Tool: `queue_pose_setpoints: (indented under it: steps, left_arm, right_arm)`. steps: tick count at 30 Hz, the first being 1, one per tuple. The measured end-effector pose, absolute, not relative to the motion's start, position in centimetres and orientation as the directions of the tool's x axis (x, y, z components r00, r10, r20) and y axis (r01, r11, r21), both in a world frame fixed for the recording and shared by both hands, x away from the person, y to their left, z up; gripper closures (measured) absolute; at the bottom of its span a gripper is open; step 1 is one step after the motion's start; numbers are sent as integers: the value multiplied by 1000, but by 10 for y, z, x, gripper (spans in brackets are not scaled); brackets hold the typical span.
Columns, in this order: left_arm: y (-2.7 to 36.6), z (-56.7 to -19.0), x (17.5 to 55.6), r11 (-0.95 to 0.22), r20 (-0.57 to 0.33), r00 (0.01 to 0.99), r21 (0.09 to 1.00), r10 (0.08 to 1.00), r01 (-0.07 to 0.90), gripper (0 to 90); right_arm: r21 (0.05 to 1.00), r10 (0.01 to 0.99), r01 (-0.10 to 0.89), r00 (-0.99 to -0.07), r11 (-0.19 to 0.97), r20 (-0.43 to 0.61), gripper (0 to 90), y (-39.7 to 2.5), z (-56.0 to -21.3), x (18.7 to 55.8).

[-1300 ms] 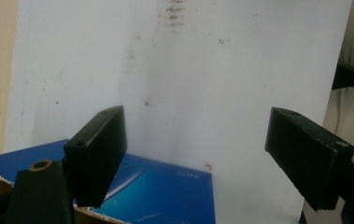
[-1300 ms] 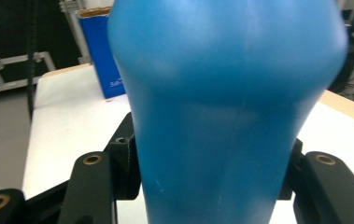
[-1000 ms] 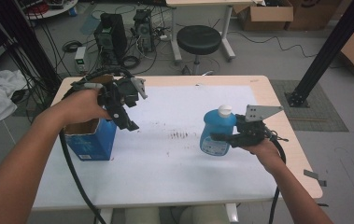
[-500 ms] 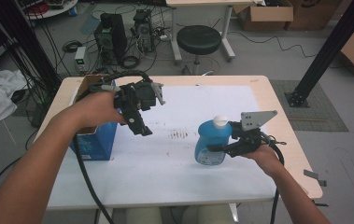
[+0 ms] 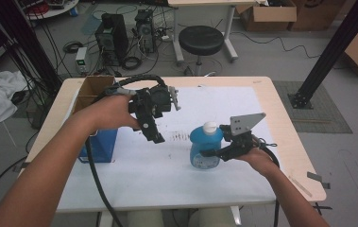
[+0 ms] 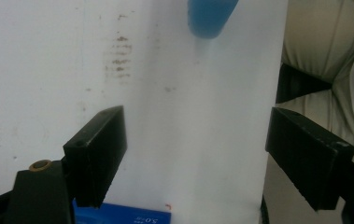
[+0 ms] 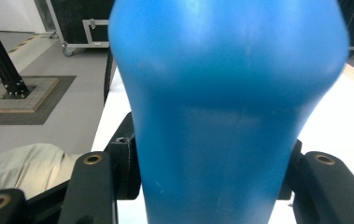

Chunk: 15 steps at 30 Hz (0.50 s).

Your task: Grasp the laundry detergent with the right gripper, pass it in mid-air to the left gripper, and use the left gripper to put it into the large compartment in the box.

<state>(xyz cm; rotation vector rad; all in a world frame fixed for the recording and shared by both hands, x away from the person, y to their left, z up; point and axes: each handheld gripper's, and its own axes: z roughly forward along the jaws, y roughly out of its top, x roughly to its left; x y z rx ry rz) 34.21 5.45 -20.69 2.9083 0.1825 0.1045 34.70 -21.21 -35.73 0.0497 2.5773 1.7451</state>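
A blue bottle (image 5: 204,147) with a white cap (image 5: 209,126) stands upright right of the table's middle. My right gripper (image 5: 210,153) is shut on its lower body from the right. In the right gripper view the bottle (image 7: 226,107) sits between the two black jaws of my right gripper (image 7: 207,182). Whether its base touches the sheet I cannot tell. My left gripper (image 5: 154,132) hangs above the table's middle left, pointing down and open. In the left gripper view my left gripper (image 6: 198,137) has its jaws wide apart with nothing between them, and the bottle (image 6: 210,16) lies farther off.
A blue box (image 5: 98,145) with open cardboard flaps (image 5: 91,90) stands at the table's left edge. A white sheet (image 5: 242,109) covers the tabletop, with dark smudges (image 5: 182,137) near its middle. A black stool (image 5: 200,40) and computer cases stand beyond the far edge.
My left gripper has moved right, from over the box toward the table's middle. My right gripper has carried the bottle left and nearer to the front edge.
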Motion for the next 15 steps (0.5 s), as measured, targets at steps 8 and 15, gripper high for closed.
queue_pose_setpoints:
  steps: [8, 15]
  left_arm:
    - [43, -210, 341, -969, 39, 991, 216, 128, 117, 207]
    - [35, -211, 341, -971, 16, 994, 217, 111, 104, 208]
  right_arm:
    - [927, 26, 4, -1000, 374, -6, 441, -197, -359, 351]
    - [925, 10, 2, -1000, 379, -2, 441, -187, -362, 353]
